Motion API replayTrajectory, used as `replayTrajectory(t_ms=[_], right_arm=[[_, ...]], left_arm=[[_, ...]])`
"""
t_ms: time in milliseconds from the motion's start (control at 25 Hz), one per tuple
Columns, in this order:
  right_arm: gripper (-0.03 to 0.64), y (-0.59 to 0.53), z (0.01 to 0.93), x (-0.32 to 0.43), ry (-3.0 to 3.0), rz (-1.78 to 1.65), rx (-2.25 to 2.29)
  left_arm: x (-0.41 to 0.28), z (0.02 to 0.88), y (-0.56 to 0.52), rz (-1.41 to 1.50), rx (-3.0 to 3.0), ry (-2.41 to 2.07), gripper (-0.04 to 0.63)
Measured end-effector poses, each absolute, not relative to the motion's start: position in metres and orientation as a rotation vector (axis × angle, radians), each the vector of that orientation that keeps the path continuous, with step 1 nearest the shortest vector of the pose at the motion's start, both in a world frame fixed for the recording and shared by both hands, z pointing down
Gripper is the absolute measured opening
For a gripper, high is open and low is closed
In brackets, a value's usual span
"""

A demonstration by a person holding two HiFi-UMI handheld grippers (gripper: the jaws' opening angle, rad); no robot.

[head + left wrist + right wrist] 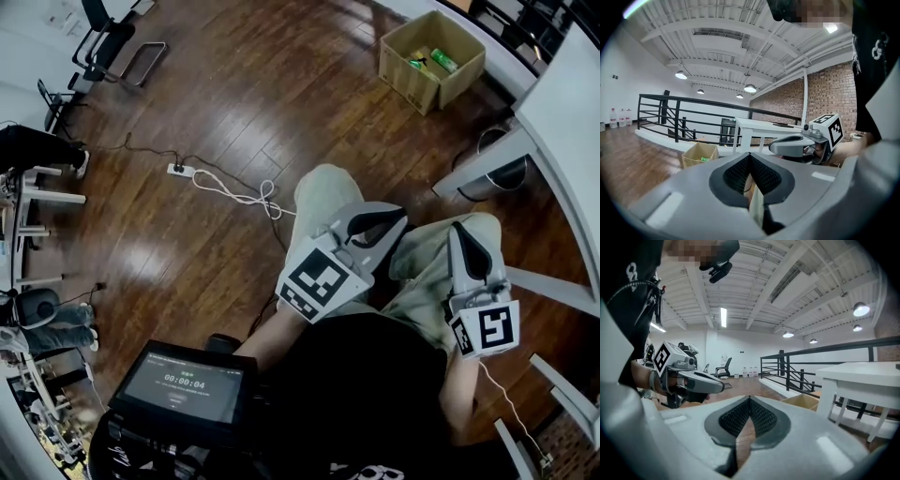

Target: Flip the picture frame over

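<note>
White worktop (562, 103) right of my right tongs (461, 234): could bump it if I swing over. Cardboard box (431, 58) far ahead. My left tongs (392, 221) and right tongs both shut tight, empty. Picture frame not in sight; might reach wrong spot.

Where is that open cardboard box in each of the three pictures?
Head view: the cardboard box sits at the top right.
Left gripper view: the box is left of centre, low down.
Right gripper view: the box is right of centre, partly hidden.
Shared landmark: the white table beside it.
</note>
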State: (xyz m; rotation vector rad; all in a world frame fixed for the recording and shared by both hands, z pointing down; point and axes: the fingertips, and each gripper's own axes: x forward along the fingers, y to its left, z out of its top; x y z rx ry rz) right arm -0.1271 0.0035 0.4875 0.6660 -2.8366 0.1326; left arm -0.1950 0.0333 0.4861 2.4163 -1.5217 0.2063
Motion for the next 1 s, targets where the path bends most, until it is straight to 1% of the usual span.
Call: replayTrajectory(t_ms=[680, 1000], right_arm=[[-0.008, -0.045, 0.472, -0.108, -2.795, 0.068, 0.825], [-0.008, -0.067, 0.461, -0.084, -2.744, 0.046, 0.969]], left_arm=[[-0.167, 0.477, -0.03, 0.177, 2.56, -1.364, 0.017], [-0.13, 0.466, -0.071, 0.142, 2.665, -1.205, 0.017]])
